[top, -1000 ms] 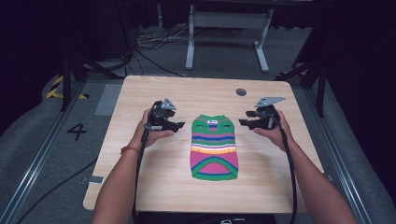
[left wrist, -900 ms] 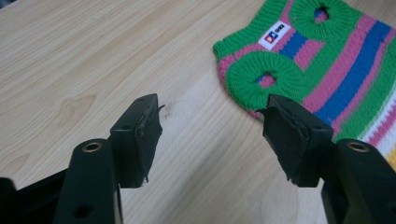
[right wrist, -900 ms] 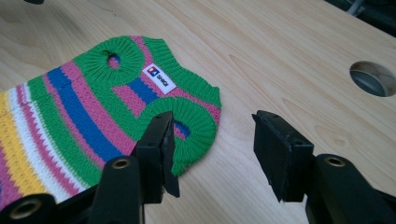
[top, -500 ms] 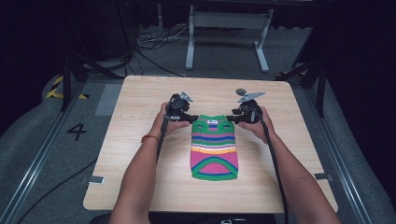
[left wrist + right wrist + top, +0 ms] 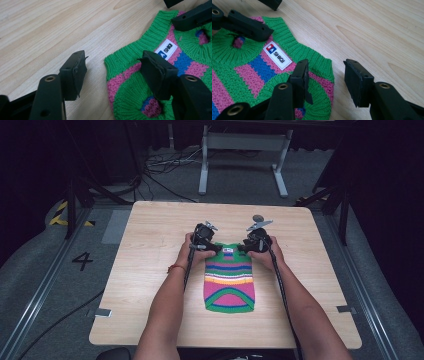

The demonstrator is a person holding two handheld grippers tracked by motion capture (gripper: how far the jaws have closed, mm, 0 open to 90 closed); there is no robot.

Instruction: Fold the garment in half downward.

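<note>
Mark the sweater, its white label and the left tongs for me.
sweater (image 5: 229,285), high view, striped middle.
white label (image 5: 277,56), right gripper view, centre of the tag.
left tongs (image 5: 112,72), left gripper view, midway between tips.

Both forearms extended forward, converging inward. Left gripper (image 5: 216,248) held low with jaws parted, pads pressing on nothing. Right gripper (image 5: 241,248) likewise parted, jaws just narrowed.

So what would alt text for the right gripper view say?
Two open black jaws of the right gripper straddle a corner of a green, pink and blue striped knitted sweater lying on a wooden table. A white label reads SHIQI; the left gripper reaches in at top left.
</note>
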